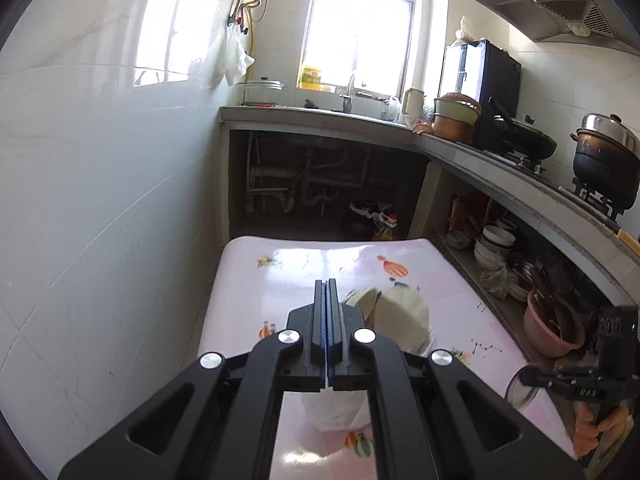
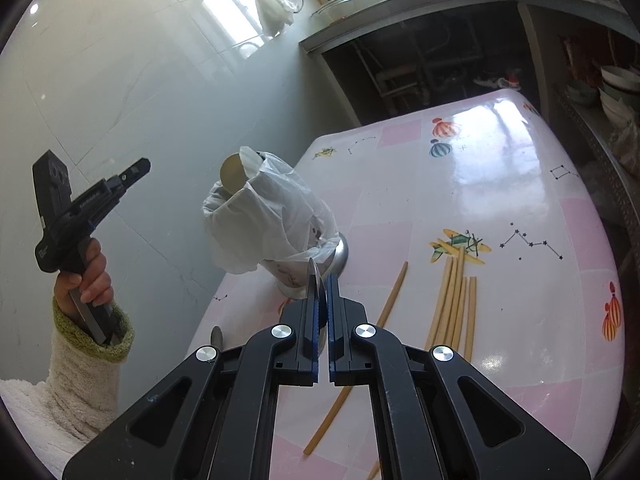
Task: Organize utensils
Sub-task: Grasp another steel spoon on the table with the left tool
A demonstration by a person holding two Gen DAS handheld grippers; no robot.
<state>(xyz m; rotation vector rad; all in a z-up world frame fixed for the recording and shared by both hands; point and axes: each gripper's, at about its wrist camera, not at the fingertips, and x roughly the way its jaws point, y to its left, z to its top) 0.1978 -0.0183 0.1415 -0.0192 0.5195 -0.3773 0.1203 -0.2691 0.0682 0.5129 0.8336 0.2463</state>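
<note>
Currently my right gripper pinches a spoon just short of the bag-lined holder, my left gripper pressed together empty, chopsticks loose on the table; the loose bag may snag the spoon and tip the holder.

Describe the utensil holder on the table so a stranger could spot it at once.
Start at the table with the pink checked cloth and look to its edge nearest the white tiled wall. There stands the metal holder, upright. Unlike the chopsticks lying flat beside it, it is draped in a white plastic bag.
</note>
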